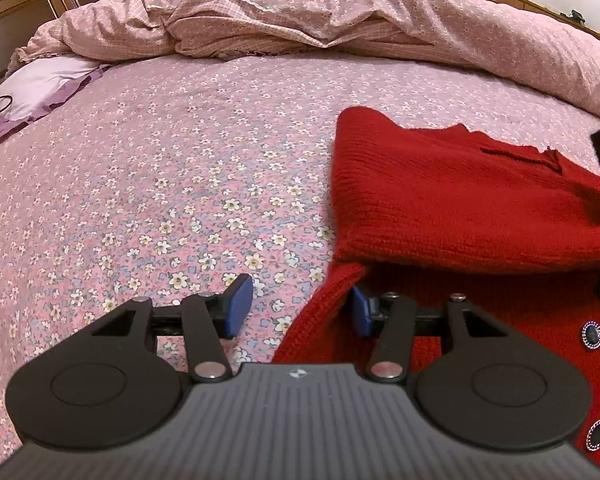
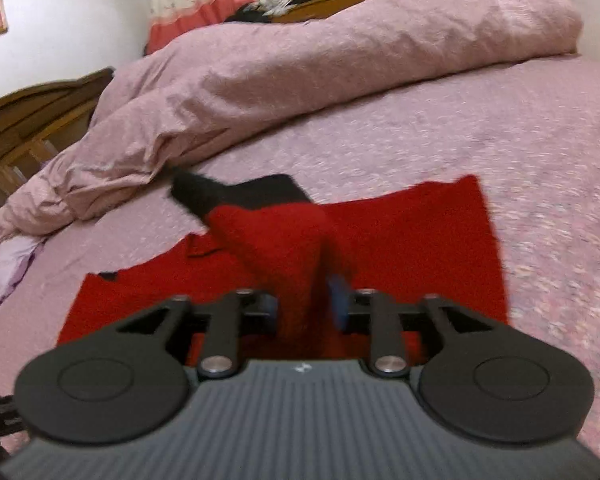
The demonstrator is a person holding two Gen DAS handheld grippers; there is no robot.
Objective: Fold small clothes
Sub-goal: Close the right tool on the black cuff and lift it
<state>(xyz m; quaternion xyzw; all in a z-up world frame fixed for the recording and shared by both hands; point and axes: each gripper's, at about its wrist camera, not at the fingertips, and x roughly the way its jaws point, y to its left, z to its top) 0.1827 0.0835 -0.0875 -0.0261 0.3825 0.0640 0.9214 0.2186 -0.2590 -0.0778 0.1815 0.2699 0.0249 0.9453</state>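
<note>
A red knit cardigan lies folded over on the floral bedsheet, its silver-rimmed buttons at the right edge. My left gripper is low at the cardigan's left edge and stands open. The red hem runs between its blue pads and covers part of the right one. The right wrist view is blurred. There the cardigan lies flat, and its sleeve with a black cuff stretches away from my right gripper. The sleeve's near end sits between those jaws, which stand apart.
A rumpled pink duvet is heaped along the far side of the bed and also shows in the right wrist view as the duvet. A lilac garment lies at the far left. The wooden bed frame borders the mattress.
</note>
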